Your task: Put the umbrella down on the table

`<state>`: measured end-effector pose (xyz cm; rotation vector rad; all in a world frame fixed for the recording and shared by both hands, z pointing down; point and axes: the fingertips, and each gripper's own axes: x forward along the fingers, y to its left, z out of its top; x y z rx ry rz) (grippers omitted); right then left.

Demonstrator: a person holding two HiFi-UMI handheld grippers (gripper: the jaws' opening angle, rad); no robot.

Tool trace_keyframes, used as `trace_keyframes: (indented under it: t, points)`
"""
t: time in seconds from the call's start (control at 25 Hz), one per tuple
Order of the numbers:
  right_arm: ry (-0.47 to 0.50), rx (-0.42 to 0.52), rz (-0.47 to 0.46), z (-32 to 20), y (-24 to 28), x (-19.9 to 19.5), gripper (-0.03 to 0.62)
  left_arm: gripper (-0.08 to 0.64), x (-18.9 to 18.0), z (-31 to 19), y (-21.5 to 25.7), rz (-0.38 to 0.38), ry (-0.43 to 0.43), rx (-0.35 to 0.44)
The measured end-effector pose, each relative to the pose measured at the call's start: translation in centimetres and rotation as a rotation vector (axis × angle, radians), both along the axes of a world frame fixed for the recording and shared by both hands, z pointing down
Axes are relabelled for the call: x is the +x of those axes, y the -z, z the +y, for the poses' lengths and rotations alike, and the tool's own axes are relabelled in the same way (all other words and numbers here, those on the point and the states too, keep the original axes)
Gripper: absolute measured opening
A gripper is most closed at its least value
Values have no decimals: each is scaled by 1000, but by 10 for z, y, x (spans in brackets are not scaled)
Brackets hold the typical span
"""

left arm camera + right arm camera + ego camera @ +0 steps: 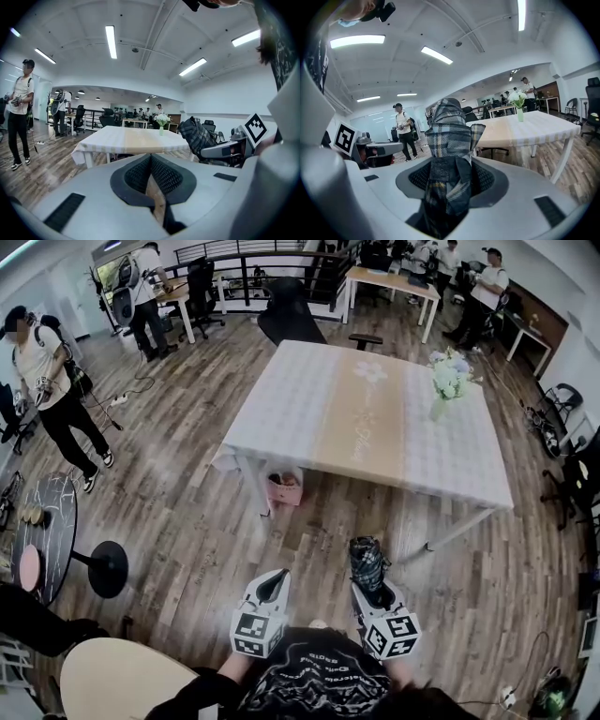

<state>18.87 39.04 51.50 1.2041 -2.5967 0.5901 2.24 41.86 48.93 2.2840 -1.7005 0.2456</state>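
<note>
A folded dark plaid umbrella (367, 563) sticks forward out of my right gripper (372, 592), which is shut on it; in the right gripper view the umbrella (449, 140) fills the space between the jaws. It also shows in the left gripper view as a plaid bundle (197, 136) off to the right. My left gripper (273, 585) is beside the right one, its jaws shut with nothing in them (151, 161). The table (309, 409), under a pale cloth with a tan strip, stands ahead of both grippers over wooden floor.
A vase of white flowers (448, 381) stands at the table's right side. A pink basket (284, 488) sits under its near edge and a black chair (291, 320) at its far end. A person (52, 381) stands at the left, near round tables (47, 531).
</note>
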Motion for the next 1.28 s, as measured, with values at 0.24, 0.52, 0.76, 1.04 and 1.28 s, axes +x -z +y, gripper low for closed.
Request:
trace_keyframes:
  t: [0.24, 0.52, 0.76, 1.04, 1.28]
  points:
    - [7, 9, -7, -11, 0, 15, 213, 18, 19, -12, 2, 19, 29, 10]
    - [34, -18, 15, -11, -13, 21, 215, 18, 29, -20, -8, 26, 37, -8]
    - [-5, -49, 10, -33, -24, 23, 215, 18, 31, -49, -21, 45, 6, -24]
    - [-31, -55, 23, -85, -26, 6, 216, 18, 16, -109, -25, 61, -26, -18]
    - [-25, -48, 37, -154, -24, -25, 216, 18, -14, -179, -30, 73, -32, -24]
